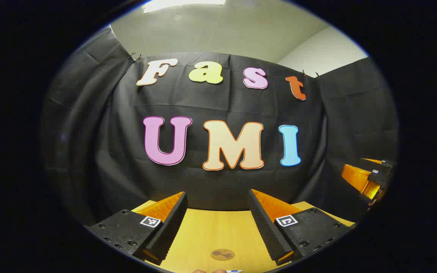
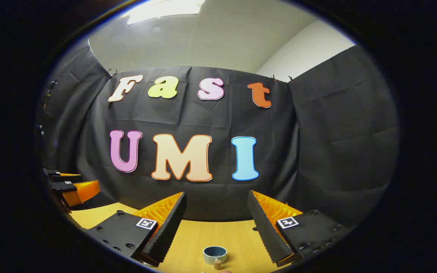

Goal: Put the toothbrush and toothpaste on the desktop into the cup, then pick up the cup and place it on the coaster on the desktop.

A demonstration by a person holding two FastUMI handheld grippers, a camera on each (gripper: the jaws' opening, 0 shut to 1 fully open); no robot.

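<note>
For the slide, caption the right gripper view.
Right gripper open above the wooden desktop, a small cup between its fingers, the left gripper off to one side.

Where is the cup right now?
In the right gripper view, the cup stands on the wooden desktop, low between the open right gripper fingers.

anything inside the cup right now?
The cup stands on the desk; its rim is open with nothing sticking out. The bottom of its inside is hidden by the near wall.
</note>
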